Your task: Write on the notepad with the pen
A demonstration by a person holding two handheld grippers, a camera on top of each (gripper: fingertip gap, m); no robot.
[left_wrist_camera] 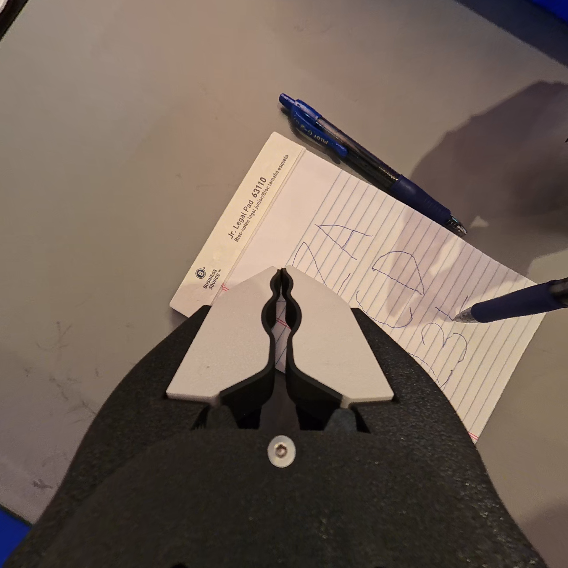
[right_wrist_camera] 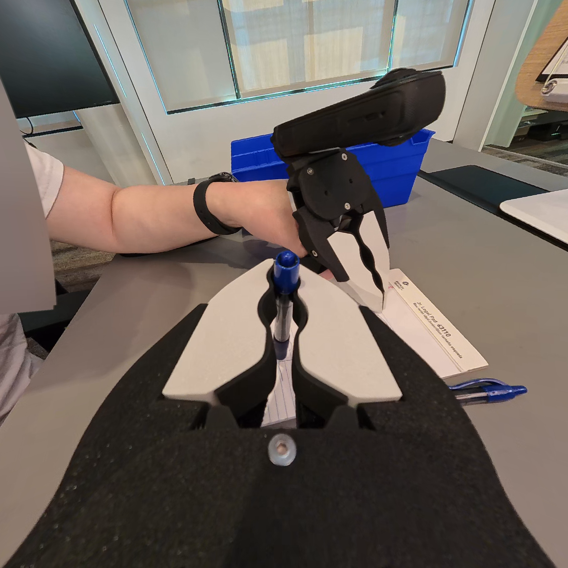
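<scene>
A white lined notepad [left_wrist_camera: 362, 233] lies on the grey table [left_wrist_camera: 123, 153], with blue handwriting on its top sheet. My left gripper [left_wrist_camera: 282, 270] is shut and empty, its tips pressed on the pad near the header strip; it also shows in the right wrist view [right_wrist_camera: 382, 302]. My right gripper [right_wrist_camera: 284, 270] is shut on a blue pen [right_wrist_camera: 284, 295], held upright with its cap end towards the camera. In the left wrist view that pen [left_wrist_camera: 507, 304] comes in from the right and its tip touches the paper. The notepad [right_wrist_camera: 430, 335] also shows in the right wrist view.
A second blue pen [left_wrist_camera: 368, 159] lies on the table beside the pad's far edge; it also shows in the right wrist view [right_wrist_camera: 491, 393]. A blue bin [right_wrist_camera: 396, 175] stands at the back. A person's forearm [right_wrist_camera: 153, 215] reaches across. A white board [right_wrist_camera: 538, 215] lies at right. Some 12 centimeters of space lies between my two pairs of fingers.
</scene>
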